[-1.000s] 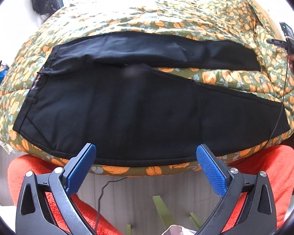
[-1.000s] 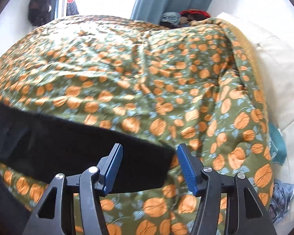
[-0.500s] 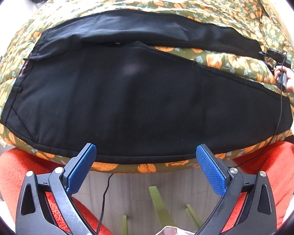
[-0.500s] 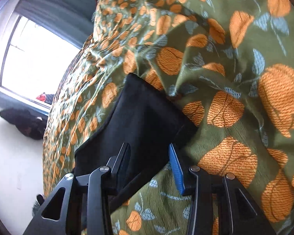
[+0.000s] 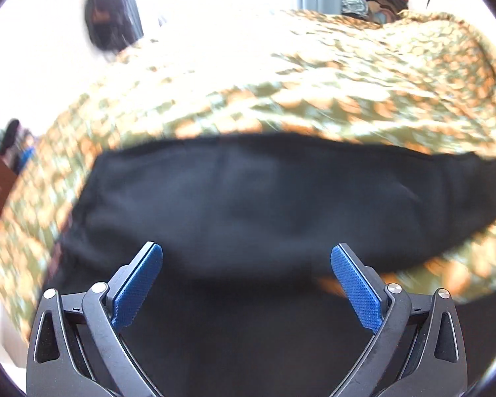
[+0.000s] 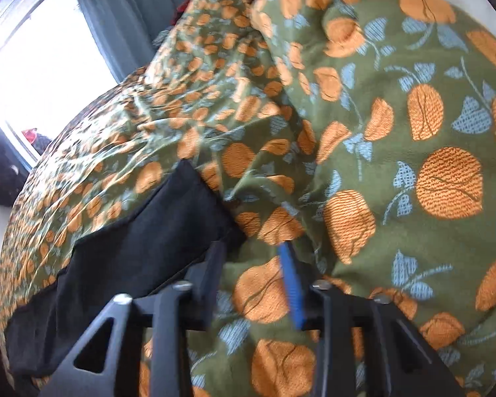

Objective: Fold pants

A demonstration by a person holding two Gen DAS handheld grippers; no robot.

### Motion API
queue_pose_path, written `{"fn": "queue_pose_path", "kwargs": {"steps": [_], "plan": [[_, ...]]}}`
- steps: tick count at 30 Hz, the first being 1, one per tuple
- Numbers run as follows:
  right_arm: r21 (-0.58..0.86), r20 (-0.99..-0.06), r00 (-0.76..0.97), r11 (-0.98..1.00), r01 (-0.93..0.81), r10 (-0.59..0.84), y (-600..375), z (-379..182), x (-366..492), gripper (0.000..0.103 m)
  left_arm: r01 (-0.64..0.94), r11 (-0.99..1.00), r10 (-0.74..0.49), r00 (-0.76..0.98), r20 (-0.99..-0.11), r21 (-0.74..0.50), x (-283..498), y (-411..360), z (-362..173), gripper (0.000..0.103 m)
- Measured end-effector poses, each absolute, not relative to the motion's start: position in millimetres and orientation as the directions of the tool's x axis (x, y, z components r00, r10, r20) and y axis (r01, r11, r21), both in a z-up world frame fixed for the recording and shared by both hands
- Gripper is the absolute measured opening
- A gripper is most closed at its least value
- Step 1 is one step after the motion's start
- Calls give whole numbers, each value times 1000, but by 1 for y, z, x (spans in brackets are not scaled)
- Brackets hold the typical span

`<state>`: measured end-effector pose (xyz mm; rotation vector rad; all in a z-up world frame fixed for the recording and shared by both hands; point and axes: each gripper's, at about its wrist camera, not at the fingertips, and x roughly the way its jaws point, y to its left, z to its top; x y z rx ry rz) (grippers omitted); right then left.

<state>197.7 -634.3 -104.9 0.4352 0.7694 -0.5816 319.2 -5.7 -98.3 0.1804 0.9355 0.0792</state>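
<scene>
Black pants (image 5: 264, 205) lie spread across a green bedspread with orange fruit print (image 5: 314, 92). The left wrist view is blurred. My left gripper (image 5: 246, 281) is open and empty, right above the near part of the pants. In the right wrist view one pant leg (image 6: 142, 248) runs away to the left, its hem end near my fingers. My right gripper (image 6: 253, 278) is open, low over the bedspread (image 6: 413, 165), just to the right of that hem; its left finger sits at the hem's edge, holding nothing.
A bright window and a blue-grey curtain (image 6: 122, 16) stand behind the bed. Clothes are piled at the far edge (image 5: 380, 0). A dark bag hangs on the wall at the left (image 5: 112, 16). The bedspread bunches into folds at the right (image 6: 281, 49).
My left gripper has moved forward over the pants; the bed's front edge and orange cloth have left view. My right gripper has drawn back slightly from the pant leg's hem and stays open.
</scene>
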Motion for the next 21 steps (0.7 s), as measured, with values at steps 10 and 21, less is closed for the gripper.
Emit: {"fn": "queue_pose_path", "kwargs": {"steps": [10, 21], "plan": [[147, -744, 667, 968, 203, -27, -439, -121, 159, 71, -188, 968, 241, 486, -840, 169, 336, 51, -130, 101], [-19, -793, 577, 955, 296, -195, -473, -163, 109, 73, 116, 986, 36, 539, -841, 117, 244, -51, -173, 103]]}}
